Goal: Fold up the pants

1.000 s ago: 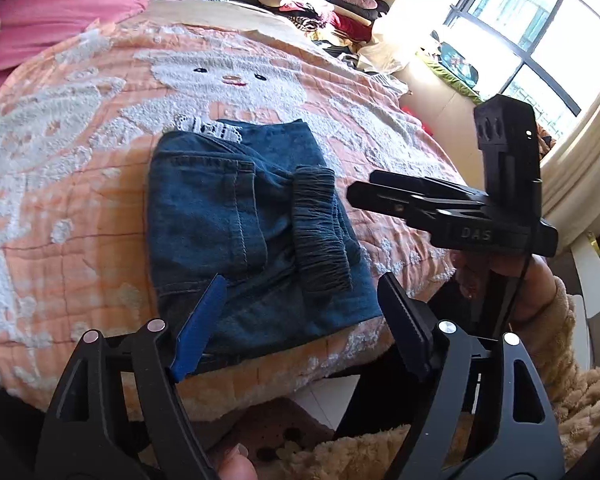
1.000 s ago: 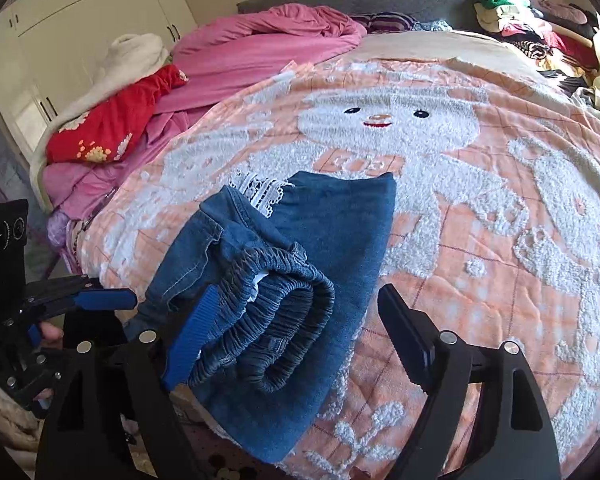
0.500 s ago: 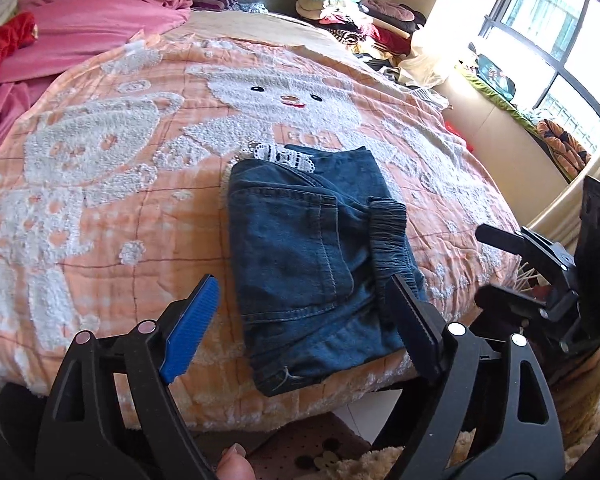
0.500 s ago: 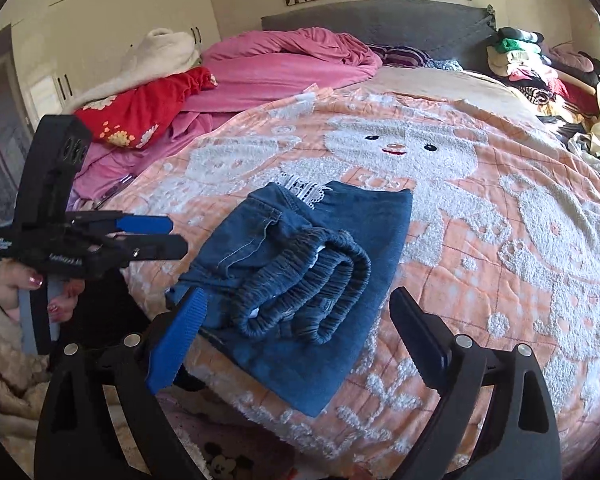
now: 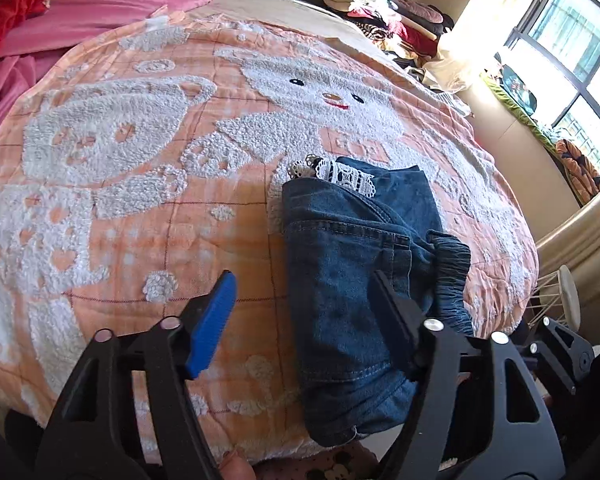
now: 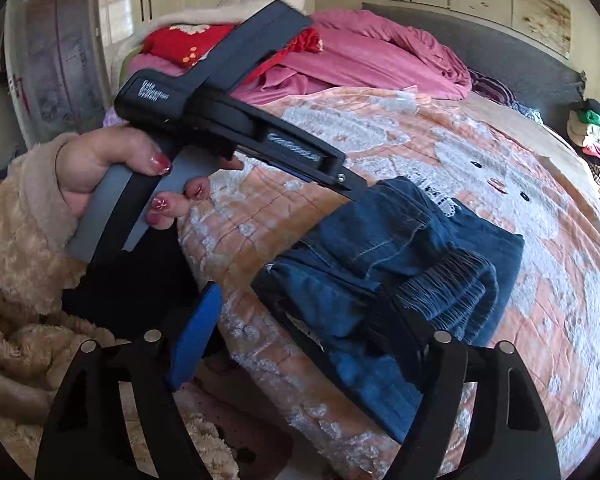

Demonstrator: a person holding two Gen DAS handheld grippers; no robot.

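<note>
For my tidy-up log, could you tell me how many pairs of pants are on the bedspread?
1: the folded denim pants lie near the bedspread's front edge. Others may be in the far clothes pile.

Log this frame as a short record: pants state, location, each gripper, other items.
pants: jeans folded into a compact stack, lace trim showing at the far end
location: near edge of bed, on orange bear blanket
left gripper: open, empty, its right finger over the jeans
right gripper: open, empty
other: pink bedding, clothes pile, window
</note>
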